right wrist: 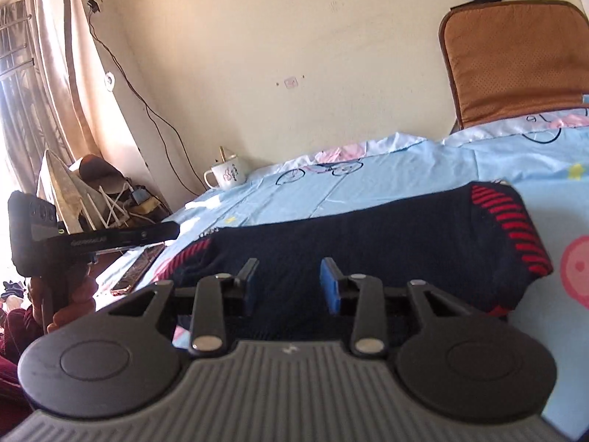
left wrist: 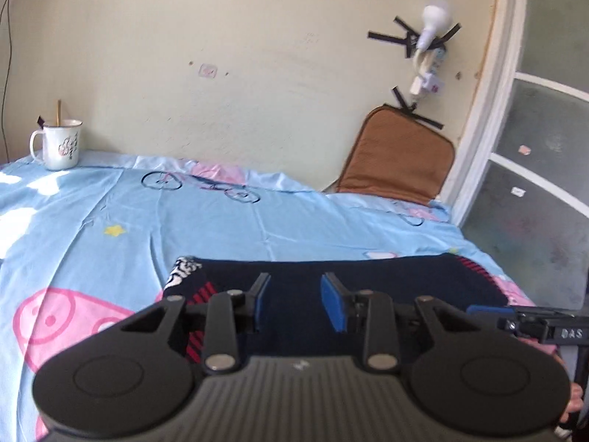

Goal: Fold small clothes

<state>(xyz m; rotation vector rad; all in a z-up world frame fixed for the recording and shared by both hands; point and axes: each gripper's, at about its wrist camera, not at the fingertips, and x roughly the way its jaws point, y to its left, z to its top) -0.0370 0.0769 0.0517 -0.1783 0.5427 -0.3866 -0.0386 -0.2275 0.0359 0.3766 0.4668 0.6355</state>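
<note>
Bedsheet [left wrist: 228, 228] carries sock [right wrist: 386, 243], mug [left wrist: 60, 143].

Both wrist views low over bed [left wrist: 92, 221], facing wall (shared: mug [left wrist: 60, 143], brown cushion [right wrist: 515, 62]).

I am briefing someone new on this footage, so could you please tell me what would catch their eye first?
The dark navy garment with red stripes lies flat on the light blue cartoon bedsheet, just ahead of the open left tool and open right tool. At the far wall stand a white enamel mug on the bed's left corner and a brown cushion to the right.
</note>
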